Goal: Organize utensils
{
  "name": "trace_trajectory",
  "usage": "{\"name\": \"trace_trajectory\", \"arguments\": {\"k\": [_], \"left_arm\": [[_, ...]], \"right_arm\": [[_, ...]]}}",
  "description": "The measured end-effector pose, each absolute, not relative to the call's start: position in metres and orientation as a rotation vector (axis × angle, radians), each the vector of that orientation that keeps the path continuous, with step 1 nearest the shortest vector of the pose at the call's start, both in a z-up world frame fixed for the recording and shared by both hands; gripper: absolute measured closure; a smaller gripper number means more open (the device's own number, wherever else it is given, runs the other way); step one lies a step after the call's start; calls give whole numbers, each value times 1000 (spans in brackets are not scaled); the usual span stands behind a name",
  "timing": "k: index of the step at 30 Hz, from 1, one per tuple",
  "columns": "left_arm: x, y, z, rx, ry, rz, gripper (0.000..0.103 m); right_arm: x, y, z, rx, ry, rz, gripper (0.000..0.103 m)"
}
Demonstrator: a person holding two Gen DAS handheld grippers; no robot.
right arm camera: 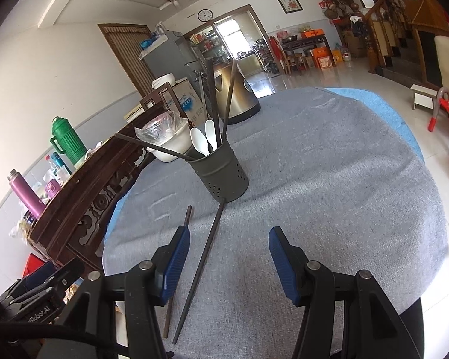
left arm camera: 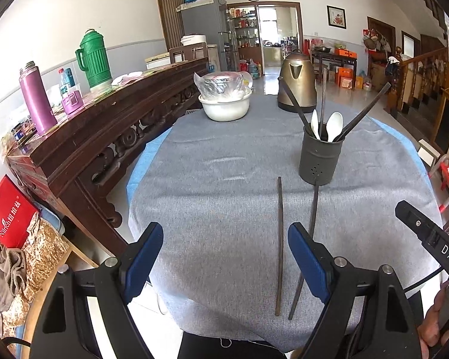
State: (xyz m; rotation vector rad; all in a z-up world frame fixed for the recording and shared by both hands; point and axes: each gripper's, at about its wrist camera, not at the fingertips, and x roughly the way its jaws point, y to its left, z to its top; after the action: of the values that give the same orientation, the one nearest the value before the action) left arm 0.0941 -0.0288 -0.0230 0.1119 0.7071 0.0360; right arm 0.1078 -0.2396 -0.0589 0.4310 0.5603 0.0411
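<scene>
Left wrist view: my left claw (left arm camera: 226, 257) released, jaws wide, nothing between them. My right claw (right arm camera: 229, 264) likewise released over the grey-clothed counter (right arm camera: 329, 179). Two loose chopsticks: brown one (left arm camera: 280, 245), dark one (left arm camera: 312, 206), side by side just before the grey utensil holder (left arm camera: 321, 157), which carries white spoons (left arm camera: 335, 125) and more chopsticks.

Left tool (left arm camera: 226, 261) jaws wide, right tool (right arm camera: 229, 264) jaws apart, empty
</scene>
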Motion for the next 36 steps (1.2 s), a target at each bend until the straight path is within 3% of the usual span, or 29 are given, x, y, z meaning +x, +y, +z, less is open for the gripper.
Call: {"name": "trace_trajectory", "arguments": {"k": [28, 36], "left_arm": [[107, -16, -58, 79, 780, 53, 17], [126, -5, -83, 54, 837, 66, 17]], "right_arm": [[114, -218, -85, 383, 647, 57, 45], [123, -210, -103, 347, 707, 53, 51]]}}
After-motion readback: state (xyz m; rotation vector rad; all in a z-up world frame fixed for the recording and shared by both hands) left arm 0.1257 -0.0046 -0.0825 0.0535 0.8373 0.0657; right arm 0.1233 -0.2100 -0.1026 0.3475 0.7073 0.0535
